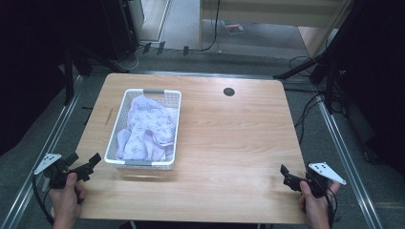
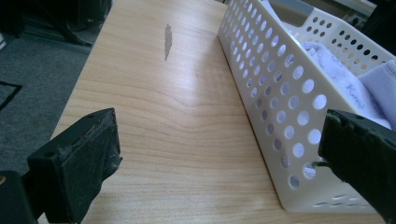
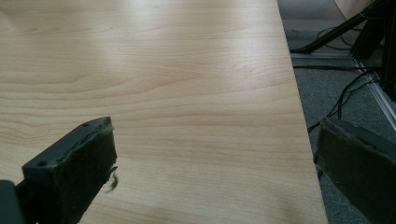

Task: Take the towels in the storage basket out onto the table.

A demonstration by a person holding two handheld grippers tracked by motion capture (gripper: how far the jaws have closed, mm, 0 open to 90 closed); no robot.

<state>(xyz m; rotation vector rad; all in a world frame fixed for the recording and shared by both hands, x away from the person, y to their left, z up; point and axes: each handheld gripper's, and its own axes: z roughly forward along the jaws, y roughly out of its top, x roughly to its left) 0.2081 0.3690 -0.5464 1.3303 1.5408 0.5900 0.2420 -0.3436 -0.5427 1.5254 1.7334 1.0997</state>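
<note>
The cloth (image 1: 145, 126), pale lilac and crumpled, lies wholly inside the white perforated basket (image 1: 175, 125). The left gripper (image 1: 87, 166) waits just beside the basket's near-left corner, the right gripper (image 1: 288, 176) well apart to its right; both are spread wide, empty. Apparently nothing has begun.
</note>
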